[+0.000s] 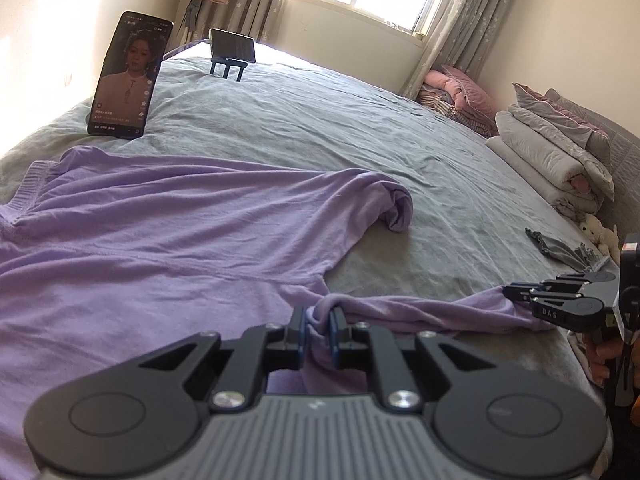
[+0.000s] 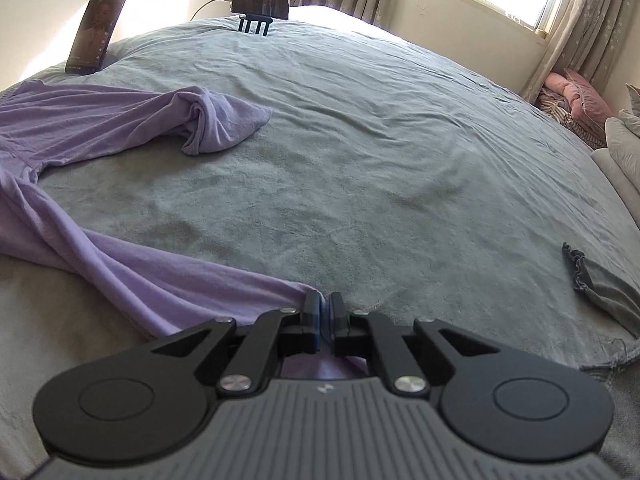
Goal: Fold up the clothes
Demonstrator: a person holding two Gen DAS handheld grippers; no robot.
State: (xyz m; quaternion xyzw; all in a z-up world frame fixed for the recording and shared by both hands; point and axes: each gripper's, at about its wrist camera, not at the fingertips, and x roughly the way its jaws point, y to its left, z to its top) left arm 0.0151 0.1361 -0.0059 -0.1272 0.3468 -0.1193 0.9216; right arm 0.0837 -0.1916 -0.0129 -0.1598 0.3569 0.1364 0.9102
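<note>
A purple shirt lies spread on the grey bed sheet. My left gripper is shut on a bunch of its fabric where the near sleeve meets the body. That sleeve stretches to the right along the bed's near edge. At its end my right gripper stands with its jaws close together and the purple cuff pinched between the pads. The far sleeve lies crumpled and rolled at its end.
A phone leans upright at the bed's far left; a second phone sits on a small stand behind. Folded quilts and pillows are stacked at the right. A grey frilled cloth lies near the right edge.
</note>
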